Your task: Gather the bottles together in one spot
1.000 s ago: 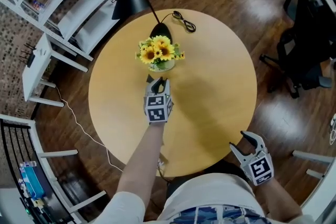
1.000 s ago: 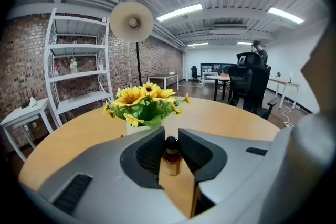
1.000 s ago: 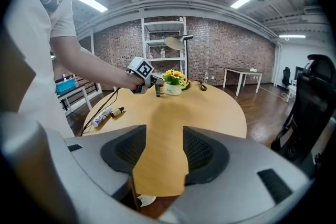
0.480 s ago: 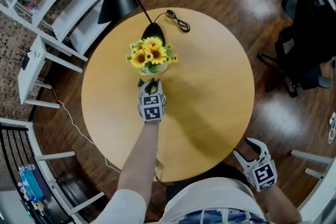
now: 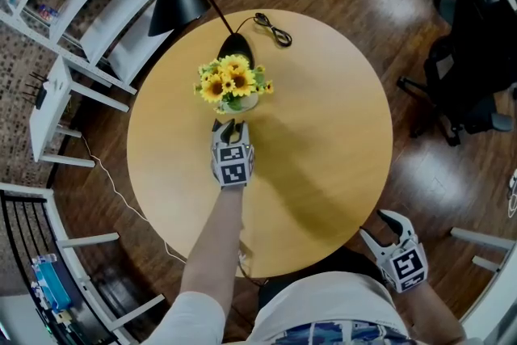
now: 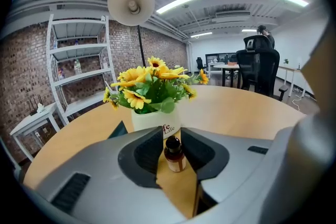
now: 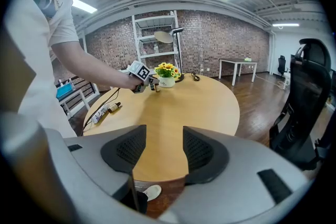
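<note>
Bottle [image 6: 175, 155]: small, amber, dark cap. It stood upright on the table [image 5: 323, 133] at centre-left of the head view, just in front of the flower pot [image 6: 155, 119] and between the jaws of your left gripper [image 5: 229, 126]. Those jaws had just been opening and the pads no longer looked pressed on the glass, so judged released, not gripped.

To finish the set-down well, you needed to back straight out along the jaw line, level and without rolling. Otherwise a pad could have caught the cap and tipped the bottle against the pot.

Right gripper [image 7: 164, 138] hung off the table's lower-right rim, jaws apart, nothing between them.

Two more bottles [image 7: 107, 109] lay near the rim at the left of the right gripper view, well apart from this one. They were the likely next fetch.

Room: wide bare tabletop lay to the right of the pot. Lamp base [image 5: 236, 51] and cable [image 5: 273, 28] crowded the upper side behind the flowers. The rim ran close below your forearm.
</note>
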Demonstrator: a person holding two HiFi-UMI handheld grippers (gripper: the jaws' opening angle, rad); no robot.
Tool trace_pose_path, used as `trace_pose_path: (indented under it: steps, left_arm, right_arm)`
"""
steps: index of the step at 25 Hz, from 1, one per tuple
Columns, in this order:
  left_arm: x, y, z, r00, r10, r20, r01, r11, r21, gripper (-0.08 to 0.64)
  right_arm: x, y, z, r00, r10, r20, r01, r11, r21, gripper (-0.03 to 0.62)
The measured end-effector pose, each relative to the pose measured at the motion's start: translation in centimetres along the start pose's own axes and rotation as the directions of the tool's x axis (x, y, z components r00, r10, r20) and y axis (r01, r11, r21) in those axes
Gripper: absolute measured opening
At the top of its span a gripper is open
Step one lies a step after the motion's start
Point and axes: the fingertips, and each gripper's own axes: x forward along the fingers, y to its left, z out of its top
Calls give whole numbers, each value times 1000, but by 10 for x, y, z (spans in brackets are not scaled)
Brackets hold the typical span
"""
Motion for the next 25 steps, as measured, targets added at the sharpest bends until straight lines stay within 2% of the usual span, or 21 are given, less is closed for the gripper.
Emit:
trace_pose_path:
  steps: [6,9,12,16,20,23,25]
  left_arm:
    - [-32,-5,21,997,-21,76,18,999,37,117]
    - [-64,-6,40,989,-37,141,34,999,24,117]
    - [-111,-6,64,974,-60,219,64,998,-11,118]
    - [-192,-9,82,945,-122,303,148,987,-62,118]
    - [-277,3,71,931,-165,326,205,974,-93,118]
    - [-336,14,42,939,-178,295,212,974,-85,121]
    - [-375,24,13,949,-175,264,205,975,-89,121]
  right_arm:
    - [1,14,4,1000,11,10,-11,1000,-19,245]
    - [4,28,15,999,27,23,-26,999,-33,245]
    - [6,46,24,997,46,55,-43,997,-64,245]
    - [5,83,32,994,72,77,-65,993,-94,245]
    - [6,122,45,989,85,120,-70,989,-129,245]
    - [1,152,52,985,87,148,-62,984,-167,245]
    - [-5,179,53,985,95,143,-72,985,-157,245]
